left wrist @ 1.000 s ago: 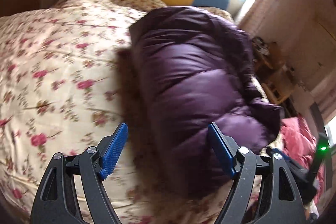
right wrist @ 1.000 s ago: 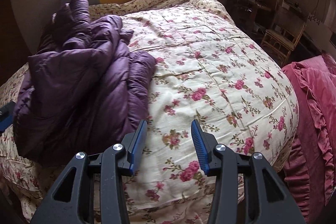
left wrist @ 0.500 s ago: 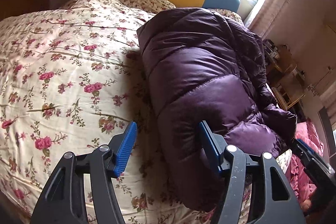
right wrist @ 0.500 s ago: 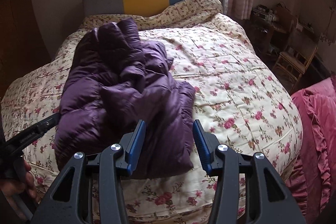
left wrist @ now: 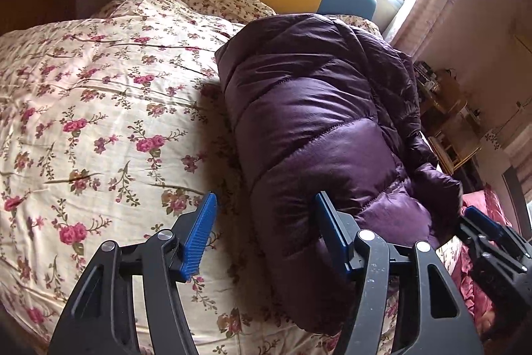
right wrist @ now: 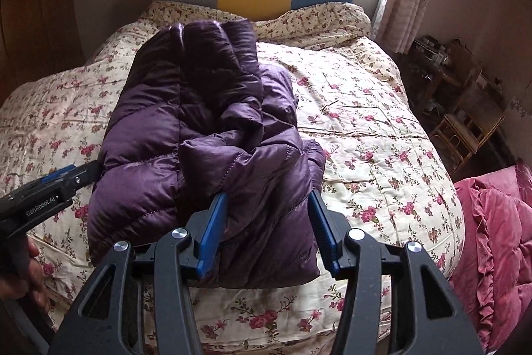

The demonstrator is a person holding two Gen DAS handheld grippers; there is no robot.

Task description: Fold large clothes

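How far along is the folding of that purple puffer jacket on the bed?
Mostly done: the purple jacket lies bundled on the floral bedspread. Neither the left gripper nor the opening right gripper grips it. Left: tidying the crumpled top layers.

Bed with floral quilt [right wrist: 382, 135], folded purple puffer jacket [right wrist: 206, 138] on top (bunched)
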